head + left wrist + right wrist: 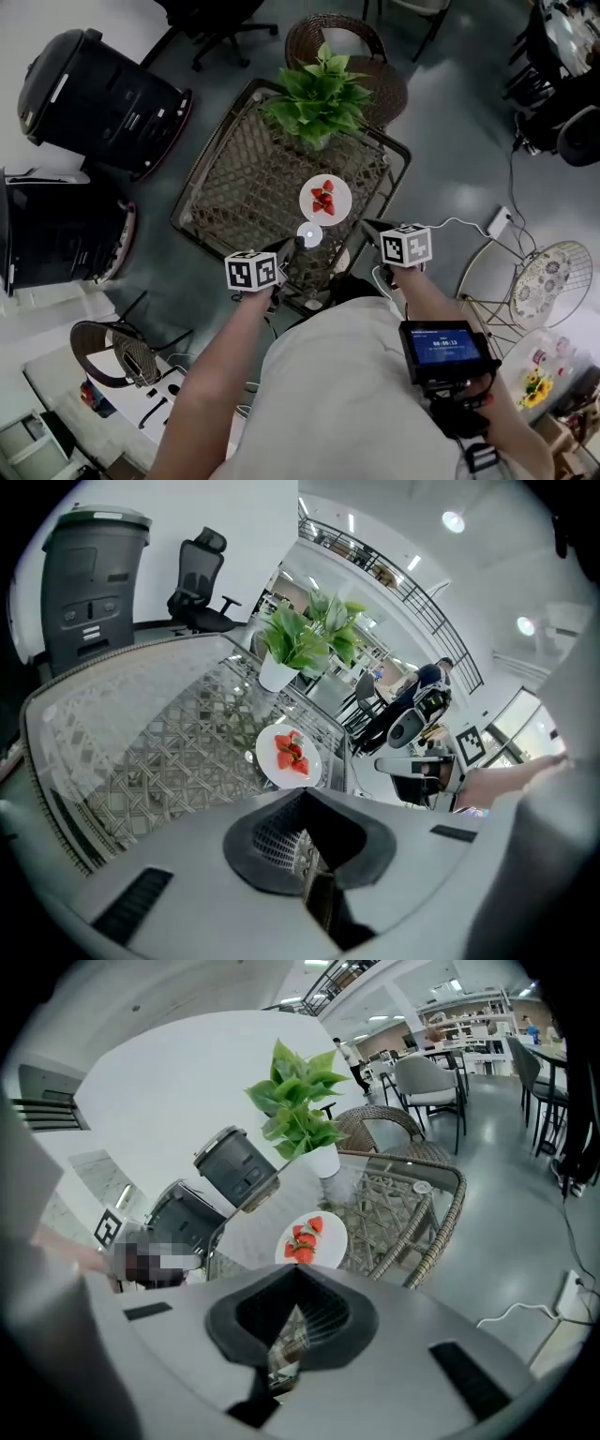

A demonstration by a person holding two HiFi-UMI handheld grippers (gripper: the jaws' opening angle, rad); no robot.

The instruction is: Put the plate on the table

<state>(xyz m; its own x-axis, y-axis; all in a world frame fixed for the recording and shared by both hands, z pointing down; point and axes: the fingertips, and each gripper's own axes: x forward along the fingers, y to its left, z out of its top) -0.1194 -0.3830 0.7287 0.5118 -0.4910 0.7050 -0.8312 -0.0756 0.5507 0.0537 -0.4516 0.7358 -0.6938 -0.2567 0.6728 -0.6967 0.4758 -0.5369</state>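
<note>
Glass-topped wicker table (244,178) | plate (343,199): round, white, holding strawberries (323,200)

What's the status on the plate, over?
Left gripper shut, empty. Right gripper shut, empty. Plate with strawberries on table. Small disc close beside it.

A potted plant (319,92) stands well ahead of the left tool (292,248), a wicker chair (375,66) beyond it; two black bins (103,98) sit far left of that tool.
</note>
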